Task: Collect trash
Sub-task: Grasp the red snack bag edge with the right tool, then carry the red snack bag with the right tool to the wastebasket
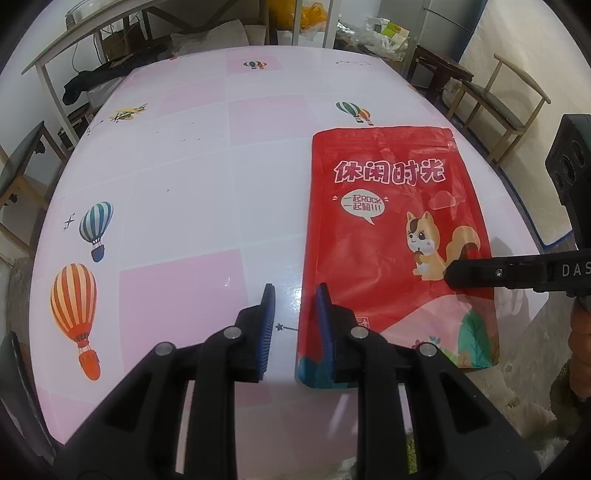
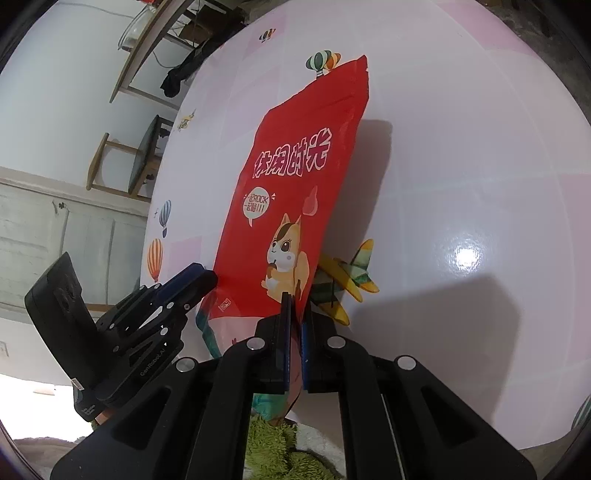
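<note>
A red snack bag [image 1: 388, 221] with a cartoon squirrel lies on the pink balloon-print tablecloth [image 1: 184, 166], toward the table's near right. My right gripper [image 2: 294, 304] is shut on the bag's [image 2: 295, 166] near right edge. That edge is raised a little and throws a shadow to the right. In the left wrist view the right gripper [image 1: 452, 275] reaches in from the right at the squirrel. My left gripper [image 1: 295, 295] hovers at the bag's near left edge with a gap between its blue pads, which press on nothing. In the right wrist view the left gripper [image 2: 205, 275] is beside the bag's left side.
The table's near edge runs just below both grippers, with green fuzzy fabric [image 2: 273, 443] under it. A wooden chair [image 1: 498, 103] stands at the far right and another chair [image 2: 144, 162] at the left. Bags and clutter [image 1: 369, 33] sit beyond the far edge.
</note>
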A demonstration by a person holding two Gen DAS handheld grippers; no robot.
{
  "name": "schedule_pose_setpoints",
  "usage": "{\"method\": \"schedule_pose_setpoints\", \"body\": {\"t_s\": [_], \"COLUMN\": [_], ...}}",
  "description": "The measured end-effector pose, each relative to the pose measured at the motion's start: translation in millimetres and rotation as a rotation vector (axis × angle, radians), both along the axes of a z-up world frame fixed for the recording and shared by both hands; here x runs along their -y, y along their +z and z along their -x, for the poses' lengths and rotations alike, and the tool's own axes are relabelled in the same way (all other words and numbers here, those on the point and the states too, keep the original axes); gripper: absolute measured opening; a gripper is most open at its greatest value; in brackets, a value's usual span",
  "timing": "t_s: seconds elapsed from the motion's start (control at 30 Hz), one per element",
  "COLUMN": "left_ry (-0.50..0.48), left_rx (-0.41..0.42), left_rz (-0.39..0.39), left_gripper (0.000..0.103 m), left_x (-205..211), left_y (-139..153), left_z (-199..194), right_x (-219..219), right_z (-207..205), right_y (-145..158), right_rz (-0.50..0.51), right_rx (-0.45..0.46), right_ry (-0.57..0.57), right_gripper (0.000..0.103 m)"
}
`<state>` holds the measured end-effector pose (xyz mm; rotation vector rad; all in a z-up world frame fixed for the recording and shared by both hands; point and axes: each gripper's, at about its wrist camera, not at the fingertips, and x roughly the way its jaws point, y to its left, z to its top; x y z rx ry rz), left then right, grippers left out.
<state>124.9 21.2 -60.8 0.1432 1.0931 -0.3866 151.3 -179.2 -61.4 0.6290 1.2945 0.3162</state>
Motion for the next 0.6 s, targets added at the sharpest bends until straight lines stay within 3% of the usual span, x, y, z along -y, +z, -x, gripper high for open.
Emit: {"method": "schedule_pose_setpoints", "body": {"t_s": [0.6], "left_ry": [0.029], "left_rx": [0.024], "left_rz": [0.008], "left_gripper": [0.021], "left_x": [-4], "left_y": [7], "left_z": [5], "right_x": [8], "right_z": [3], "right_y": [13], "right_rz": [0.013], "right_rx": [0.057], "right_ry": [0.012], "right_gripper": [0.004]}}
